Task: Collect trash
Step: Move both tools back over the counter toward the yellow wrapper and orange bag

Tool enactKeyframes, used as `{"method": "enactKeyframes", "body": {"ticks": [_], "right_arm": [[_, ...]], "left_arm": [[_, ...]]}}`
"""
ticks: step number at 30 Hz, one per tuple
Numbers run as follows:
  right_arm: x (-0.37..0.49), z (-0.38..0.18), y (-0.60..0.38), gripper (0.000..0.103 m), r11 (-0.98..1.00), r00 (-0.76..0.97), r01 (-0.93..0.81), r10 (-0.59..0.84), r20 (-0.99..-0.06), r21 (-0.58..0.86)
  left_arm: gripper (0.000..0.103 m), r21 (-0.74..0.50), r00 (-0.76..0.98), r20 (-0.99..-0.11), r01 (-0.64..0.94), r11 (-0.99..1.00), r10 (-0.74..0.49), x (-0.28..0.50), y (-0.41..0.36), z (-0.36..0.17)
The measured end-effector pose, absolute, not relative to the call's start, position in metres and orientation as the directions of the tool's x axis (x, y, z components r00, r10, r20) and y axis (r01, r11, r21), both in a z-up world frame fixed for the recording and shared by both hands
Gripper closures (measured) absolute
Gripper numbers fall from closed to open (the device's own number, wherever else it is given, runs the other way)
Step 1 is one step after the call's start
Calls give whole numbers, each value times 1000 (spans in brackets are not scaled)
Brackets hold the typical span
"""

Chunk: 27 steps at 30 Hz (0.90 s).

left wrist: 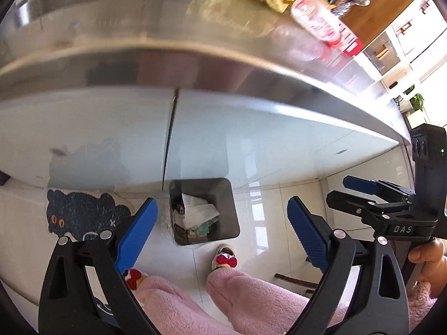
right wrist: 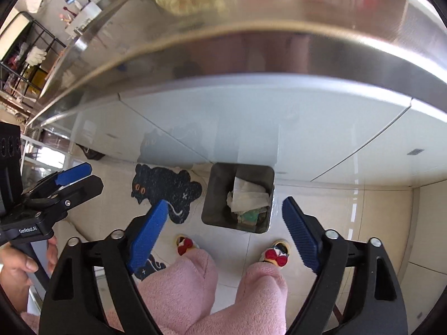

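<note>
From the left wrist we see our left gripper (left wrist: 220, 231) spread wide and empty above the bin (left wrist: 205, 212), which stands on the floor against the cabinet (left wrist: 251, 139) and holds crumpled paper (left wrist: 199, 209). From the right wrist, our right gripper (right wrist: 223, 229) gapes empty over the same bin (right wrist: 212, 195), beside a cat mat (right wrist: 164, 188).

Each gripper, left gripper (left wrist: 220, 229) and right gripper (right wrist: 225, 230), has a black plastic frame, silver pivot bolts and two blue ribbed pads (left wrist: 138, 234). The body of one carries white lettering. The person wears fluffy pink trousers (right wrist: 181, 287) and slippers with red bows (right wrist: 275, 254).
</note>
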State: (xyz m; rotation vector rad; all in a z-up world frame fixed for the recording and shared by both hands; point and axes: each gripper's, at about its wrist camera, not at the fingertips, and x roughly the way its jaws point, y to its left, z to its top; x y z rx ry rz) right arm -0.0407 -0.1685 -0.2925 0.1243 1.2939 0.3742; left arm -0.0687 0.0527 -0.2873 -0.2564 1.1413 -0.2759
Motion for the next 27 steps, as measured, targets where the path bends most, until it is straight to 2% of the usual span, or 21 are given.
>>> {"method": "enactKeyframes", "body": {"ticks": [1,7,11,15,22,27], "right_arm": [[-40,-278,-175,3,939,257,-192,328,-909,285],[-24,-203,-209,3,949,411,-133,315,-856,286],[-3,-164,-224,3,974,540,-92,224,-811,208],[31,-152,-236,3,955,559,-74,278,-781,287],[80,-153,-231,4,965,566,-59,242,-788,254],[122,-160,-231,16,960,560,-67,262,-786,273]], "left_arm": [[12,-335,407,-845,104,937,-347,-68,48,-273],[8,-319,507,-783,170,932,-360,-50,33,-204],[8,-317,541,-753,199,927,-374,-19,32,-174],[8,-261,582,-735,230,938,-347,20,24,-151],[8,-221,613,-723,231,947,-318,82,26,-130],[8,-192,620,-732,211,959,-283,126,25,-130]]}}
